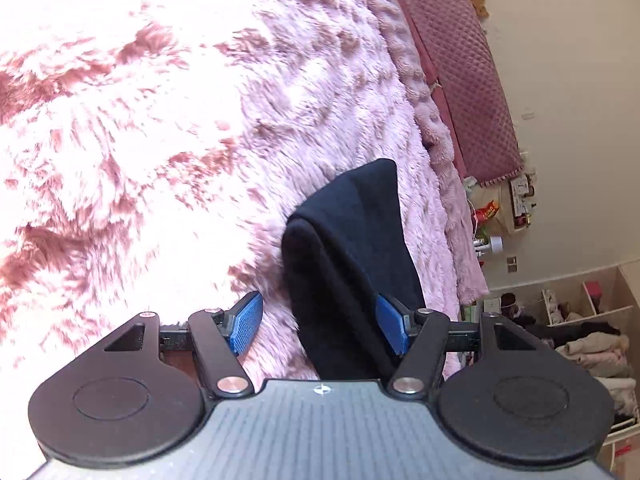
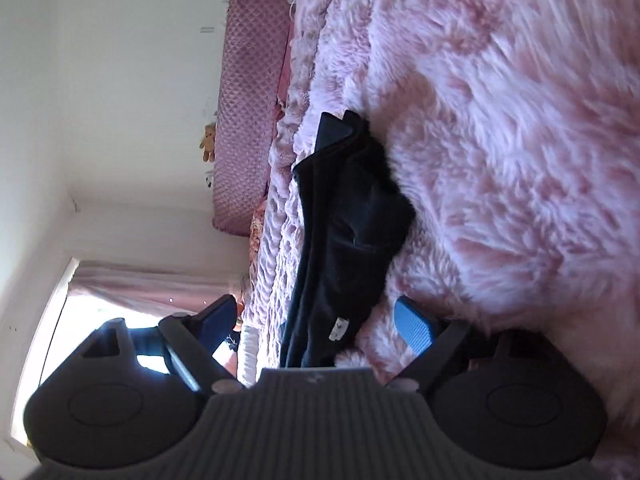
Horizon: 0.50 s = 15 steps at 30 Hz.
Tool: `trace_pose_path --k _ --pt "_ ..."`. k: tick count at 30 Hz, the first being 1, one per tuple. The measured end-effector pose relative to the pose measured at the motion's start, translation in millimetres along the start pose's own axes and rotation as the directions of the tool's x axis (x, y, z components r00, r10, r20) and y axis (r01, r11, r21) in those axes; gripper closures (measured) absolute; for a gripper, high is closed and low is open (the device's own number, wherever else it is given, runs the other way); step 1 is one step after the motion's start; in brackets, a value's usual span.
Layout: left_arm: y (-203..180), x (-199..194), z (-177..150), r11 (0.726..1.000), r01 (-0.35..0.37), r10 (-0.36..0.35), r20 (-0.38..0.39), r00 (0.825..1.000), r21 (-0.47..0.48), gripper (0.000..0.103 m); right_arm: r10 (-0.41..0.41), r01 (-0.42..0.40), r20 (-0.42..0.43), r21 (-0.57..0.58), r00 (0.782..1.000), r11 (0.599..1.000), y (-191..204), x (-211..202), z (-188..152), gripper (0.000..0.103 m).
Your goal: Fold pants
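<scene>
Fold just laid: dark pants (image 2: 344,216) lie on bed (image 2: 520,160); left gripper (image 1: 320,322) and right gripper (image 2: 326,324) jaws apart, unclamped. Next: regrasp for another fold.

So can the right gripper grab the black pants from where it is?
Probably yes. The right gripper is open, and the black pants lie on the fluffy pink blanket with their near end between its fingers. Nothing blocks the way, so closing should catch them.
</scene>
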<state>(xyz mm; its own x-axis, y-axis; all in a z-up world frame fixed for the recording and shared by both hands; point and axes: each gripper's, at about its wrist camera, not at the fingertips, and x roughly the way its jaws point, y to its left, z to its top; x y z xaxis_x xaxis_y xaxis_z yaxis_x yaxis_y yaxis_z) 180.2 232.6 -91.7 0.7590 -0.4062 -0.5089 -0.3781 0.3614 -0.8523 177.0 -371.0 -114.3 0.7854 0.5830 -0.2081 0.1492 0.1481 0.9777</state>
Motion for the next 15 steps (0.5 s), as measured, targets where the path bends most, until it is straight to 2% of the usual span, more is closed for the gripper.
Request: trace_pose_path --k 3,7,9,11,12,14,15 --pt "15.5 20.5 17.8 0.995 0.072 -0.073 -0.015 0.997 -0.062 0.031 -0.005 0.005 -0.012 0.032 1.0 0.999 -0.4 19.9 8.0 0.021" --pt "8.9 47.3 33.6 0.985 0.172 -0.172 -0.002 0.985 -0.017 0.032 -0.014 0.007 0.05 0.151 0.999 0.989 -7.1 43.8 15.4 0.021" --pt "0.4 62.1 39.2 0.986 0.167 -0.167 -0.036 0.985 0.002 0.033 -0.089 0.08 0.059 0.13 0.994 0.988 -2.3 51.4 11.9 0.032" --pt "-8.0 73.1 40.0 0.99 0.136 -0.133 -0.075 0.988 0.025 0.041 -0.189 0.184 0.063 0.08 0.98 0.98 4.2 55.8 5.5 0.055" --pt "-12.2 76.8 38.5 0.993 0.115 -0.112 -0.097 0.989 0.034 0.044 -0.208 0.203 0.074 0.069 0.975 0.977 5.7 54.7 2.6 0.057" --pt "-17.9 82.2 33.6 0.997 0.069 -0.064 -0.126 0.99 0.032 0.063 -0.221 0.213 0.089 0.086 0.971 0.973 5.4 50.5 -1.8 0.066" --pt "-18.4 82.3 32.1 0.998 0.06 -0.056 -0.126 0.99 0.024 0.07 -0.227 0.215 0.099 0.113 0.969 0.97 4.1 46.9 -4.5 0.069"
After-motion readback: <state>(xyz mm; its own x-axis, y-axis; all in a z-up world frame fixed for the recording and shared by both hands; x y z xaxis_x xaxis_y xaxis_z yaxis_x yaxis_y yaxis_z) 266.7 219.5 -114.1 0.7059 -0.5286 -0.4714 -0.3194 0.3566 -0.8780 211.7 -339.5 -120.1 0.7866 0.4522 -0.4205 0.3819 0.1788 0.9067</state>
